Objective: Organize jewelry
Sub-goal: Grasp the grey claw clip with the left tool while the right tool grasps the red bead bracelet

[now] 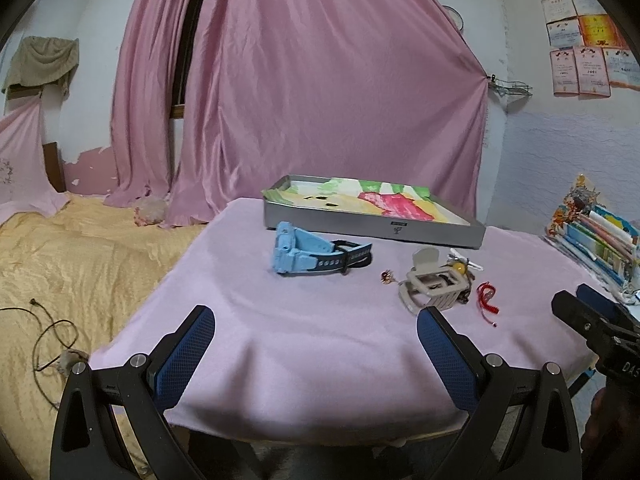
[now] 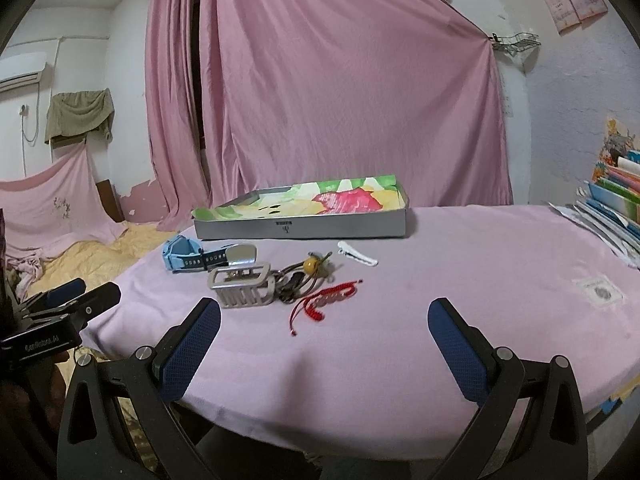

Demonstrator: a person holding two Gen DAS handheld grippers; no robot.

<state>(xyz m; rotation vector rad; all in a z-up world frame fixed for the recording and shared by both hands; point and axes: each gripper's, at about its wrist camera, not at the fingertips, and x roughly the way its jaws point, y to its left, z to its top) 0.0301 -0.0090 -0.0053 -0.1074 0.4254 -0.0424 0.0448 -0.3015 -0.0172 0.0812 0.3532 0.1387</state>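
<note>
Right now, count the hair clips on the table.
2. A large beige claw clip lies in the pile nearest the grippers; a slim white clip lies behind it, toward the tray. The tangle may hide more.

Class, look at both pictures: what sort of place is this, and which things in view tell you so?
Probably a bedroom at home: a bed with a yellow quilt, pink curtains and certificates on the wall.

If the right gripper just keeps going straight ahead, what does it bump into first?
Probably the red cord bracelet, which lies just left of the line between the open right gripper fingers. Dead centre looks like bare pink cloth up to the grey tray, though depth is hard to judge.
</note>
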